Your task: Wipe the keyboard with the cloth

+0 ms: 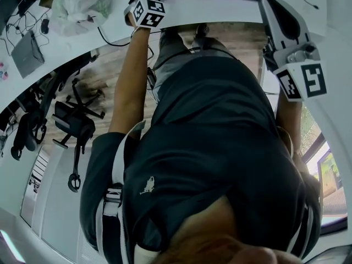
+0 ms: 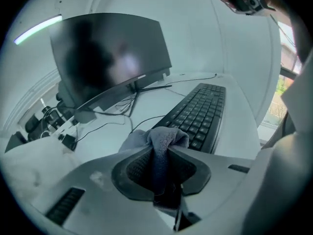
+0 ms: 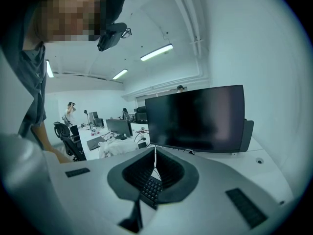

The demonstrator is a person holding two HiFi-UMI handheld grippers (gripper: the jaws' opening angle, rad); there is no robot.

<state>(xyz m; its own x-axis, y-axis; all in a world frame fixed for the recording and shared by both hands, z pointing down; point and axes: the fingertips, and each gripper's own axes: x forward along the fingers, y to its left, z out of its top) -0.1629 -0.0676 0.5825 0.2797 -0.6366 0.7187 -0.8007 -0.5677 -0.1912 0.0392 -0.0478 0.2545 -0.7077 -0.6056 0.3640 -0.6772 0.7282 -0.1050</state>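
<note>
The left gripper (image 2: 163, 153) is clamped on a bunched grey cloth (image 2: 165, 137) by the near end of the black keyboard (image 2: 199, 112), which lies on the white desk (image 2: 239, 116) right of a dark monitor (image 2: 107, 58). The right gripper (image 3: 155, 154) has its jaws pressed together on nothing (its cube (image 1: 302, 80) bears black-and-white square markers). Cables (image 2: 146, 119) crowd the keyboard's left side; bare desk runs along its right to the edge.

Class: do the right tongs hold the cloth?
No, the right tongs are shut on nothing; the cloth is pinched in the left tongs.
</note>
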